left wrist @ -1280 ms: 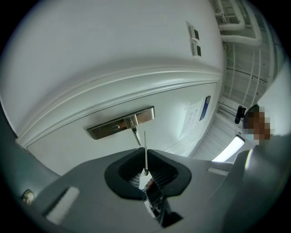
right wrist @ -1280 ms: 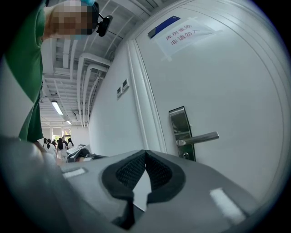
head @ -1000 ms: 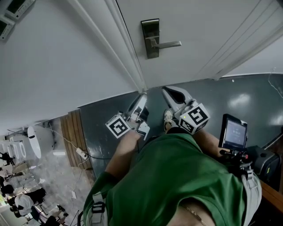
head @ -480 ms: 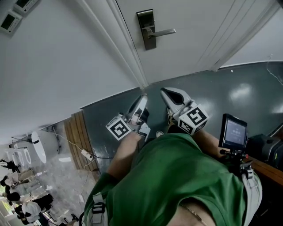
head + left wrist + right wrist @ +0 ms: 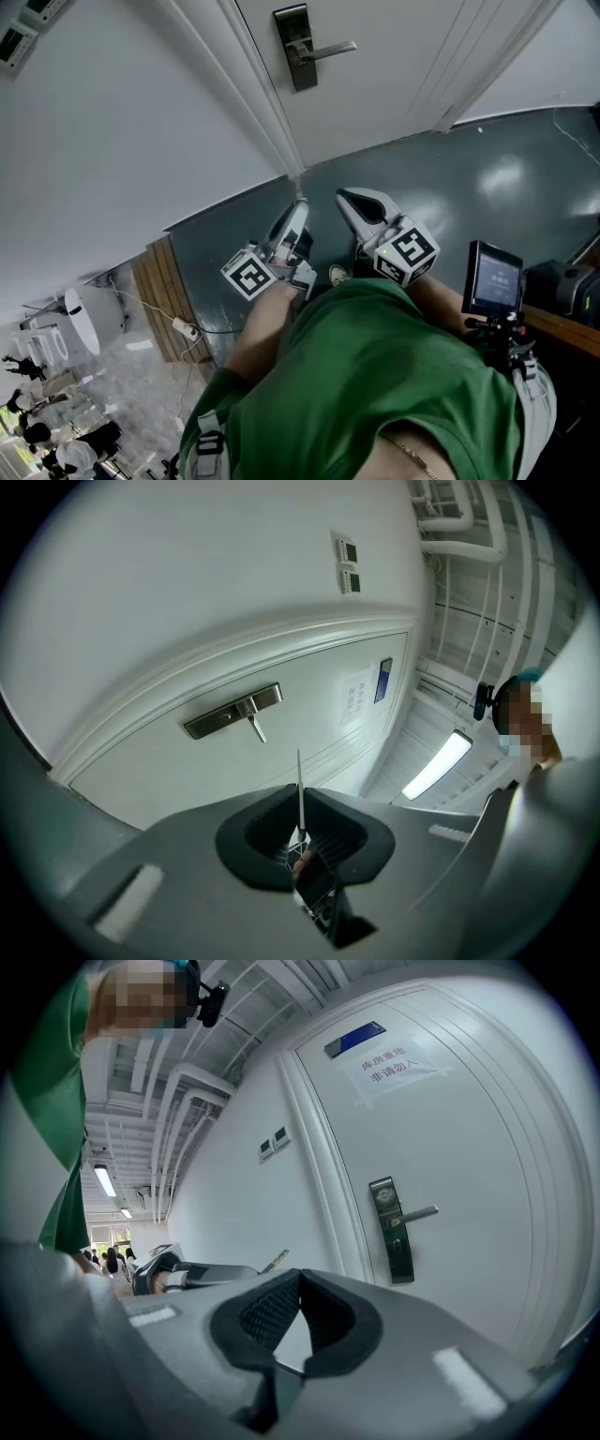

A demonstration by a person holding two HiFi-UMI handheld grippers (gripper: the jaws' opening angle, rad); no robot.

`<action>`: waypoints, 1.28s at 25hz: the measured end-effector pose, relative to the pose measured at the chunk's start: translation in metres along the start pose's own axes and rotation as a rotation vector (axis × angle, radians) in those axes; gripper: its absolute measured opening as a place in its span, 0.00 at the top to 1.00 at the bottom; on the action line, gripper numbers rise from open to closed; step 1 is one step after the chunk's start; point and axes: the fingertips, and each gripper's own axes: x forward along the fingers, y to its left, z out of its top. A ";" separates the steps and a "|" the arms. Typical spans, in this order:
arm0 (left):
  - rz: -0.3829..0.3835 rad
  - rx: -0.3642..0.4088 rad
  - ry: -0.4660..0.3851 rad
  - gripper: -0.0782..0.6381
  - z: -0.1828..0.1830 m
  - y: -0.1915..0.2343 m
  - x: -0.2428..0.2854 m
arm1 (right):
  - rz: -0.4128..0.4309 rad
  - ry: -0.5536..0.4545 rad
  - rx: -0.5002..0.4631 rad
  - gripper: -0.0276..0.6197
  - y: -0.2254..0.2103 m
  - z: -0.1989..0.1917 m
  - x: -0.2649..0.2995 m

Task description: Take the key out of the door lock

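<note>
The door lock (image 5: 295,47) is a dark metal plate with a lever handle (image 5: 328,50) on a white door; I see no key in it. My left gripper (image 5: 298,211) is shut on the key (image 5: 300,771), whose thin blade sticks out past the pads toward the lock (image 5: 230,712). The right gripper view shows the same key (image 5: 275,1260) poking from the left gripper (image 5: 255,1269), well short of the lock plate (image 5: 389,1227). My right gripper (image 5: 347,197) hangs beside the left one, and its jaws (image 5: 300,1276) are shut with nothing between them. Both grippers are held away from the door.
A paper notice (image 5: 394,1061) and a blue plate (image 5: 354,1038) are on the door. The floor (image 5: 469,178) is dark and glossy. A small screen on a stand (image 5: 494,281) is at the right, a wooden panel (image 5: 159,291) at the left. Two wall switches (image 5: 347,564) sit beside the door frame.
In the head view the lock has drifted up and to the left. Both grippers keep almost the same places, and the left stays shut on the key.
</note>
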 end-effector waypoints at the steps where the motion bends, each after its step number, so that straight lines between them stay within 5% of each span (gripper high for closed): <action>1: 0.004 0.004 0.001 0.85 0.000 0.001 -0.001 | -0.001 0.005 0.000 0.95 0.000 -0.001 0.000; 32: 0.002 0.002 -0.022 0.85 0.000 0.004 -0.005 | 0.011 0.046 0.004 0.95 0.006 -0.015 0.001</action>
